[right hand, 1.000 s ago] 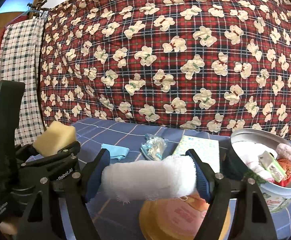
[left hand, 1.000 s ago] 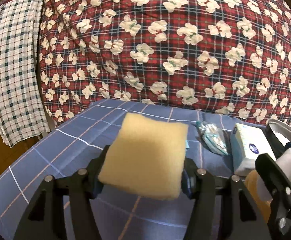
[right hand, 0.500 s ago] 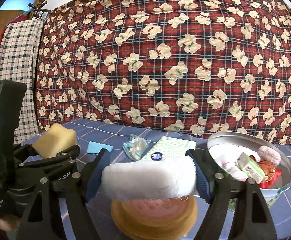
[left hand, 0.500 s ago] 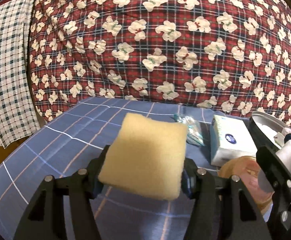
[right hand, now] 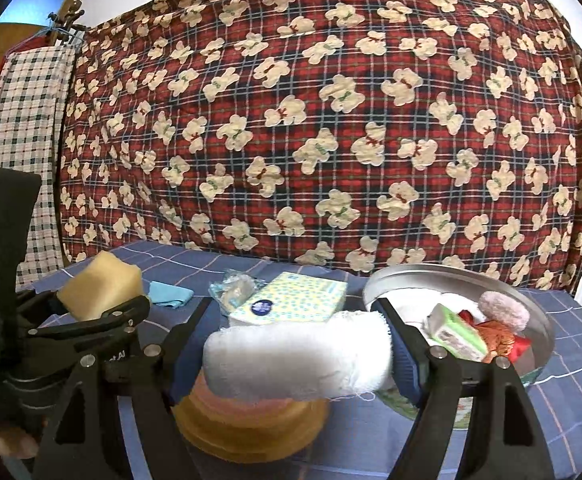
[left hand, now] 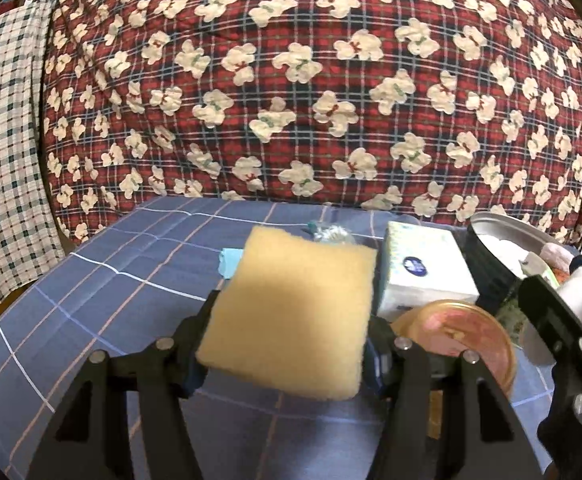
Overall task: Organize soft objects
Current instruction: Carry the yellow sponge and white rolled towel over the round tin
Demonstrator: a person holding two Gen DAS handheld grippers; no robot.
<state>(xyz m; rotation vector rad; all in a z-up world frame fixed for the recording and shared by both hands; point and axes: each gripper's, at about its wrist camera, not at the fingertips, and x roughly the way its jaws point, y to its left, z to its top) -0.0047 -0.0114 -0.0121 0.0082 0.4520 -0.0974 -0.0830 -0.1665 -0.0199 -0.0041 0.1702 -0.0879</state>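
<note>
My left gripper is shut on a yellow sponge, held above the blue checked tablecloth. The same sponge and the left gripper show at the left of the right wrist view. My right gripper is shut on a rolled white towel, which lies crosswise between the blue pads. Just right of it stands a round metal tin with white cloth, a pink pompom and other small items inside. In the left wrist view the tin is at the far right.
A round wooden lid lies under the towel. A tissue pack, a clear plastic bag and a light blue cloth lie behind. A red plaid quilt hangs behind the table, a checked cloth at left.
Both grippers have moved rightward across the table with their loads. The tin and tissue pack now sit closer and more central; the grips are unchanged.
</note>
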